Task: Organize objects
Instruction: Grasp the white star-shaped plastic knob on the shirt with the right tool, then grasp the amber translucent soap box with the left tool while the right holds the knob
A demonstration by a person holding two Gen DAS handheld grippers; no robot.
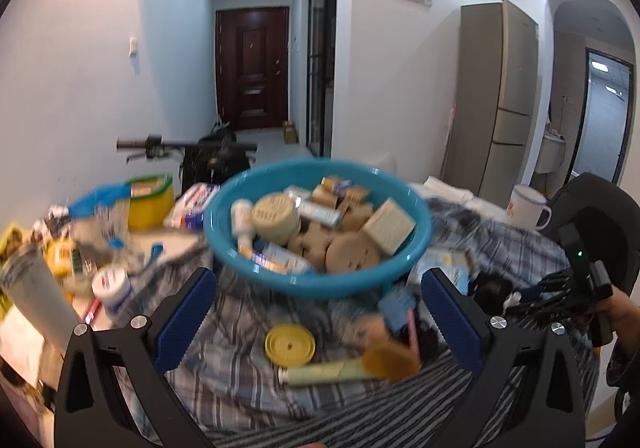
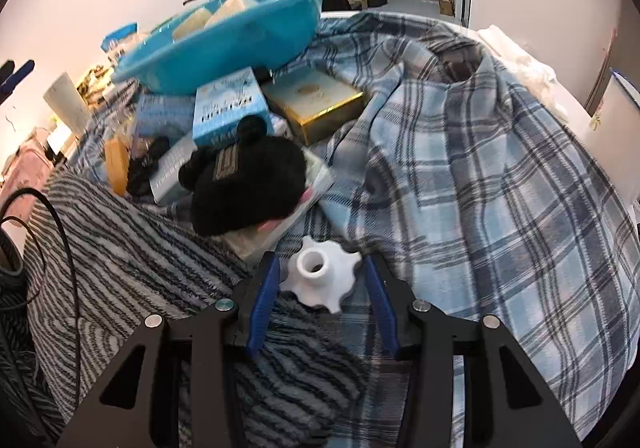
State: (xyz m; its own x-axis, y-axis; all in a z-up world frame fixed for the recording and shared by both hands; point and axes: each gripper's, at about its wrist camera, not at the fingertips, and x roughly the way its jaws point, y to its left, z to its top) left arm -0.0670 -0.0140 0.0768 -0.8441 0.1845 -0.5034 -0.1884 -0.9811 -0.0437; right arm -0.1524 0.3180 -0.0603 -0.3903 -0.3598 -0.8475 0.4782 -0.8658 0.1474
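A teal plastic basin (image 1: pixel 312 280) full of several boxes, jars and tubes stands on the plaid blanket; it also shows in the right wrist view (image 2: pixel 224 43). My left gripper (image 1: pixel 318 288) is open and empty, with the basin ahead between its fingers. A yellow lid (image 1: pixel 290 344) and a pale green tube (image 1: pixel 320 372) lie just before it. My right gripper (image 2: pixel 320 268) is shut on a white star-shaped knob (image 2: pixel 320 280), its blue pads (image 2: pixel 264 296) against the knob's sides, low over the blanket.
A black plush item (image 2: pixel 248 187), a light blue box (image 2: pixel 230 107) and a gold box (image 2: pixel 316 103) lie by the basin. Jars, packets and a grey cup (image 1: pixel 36 300) crowd the left. A white mug (image 1: pixel 528 207) stands at the right. Plaid blanket (image 2: pixel 480 187) spreads right.
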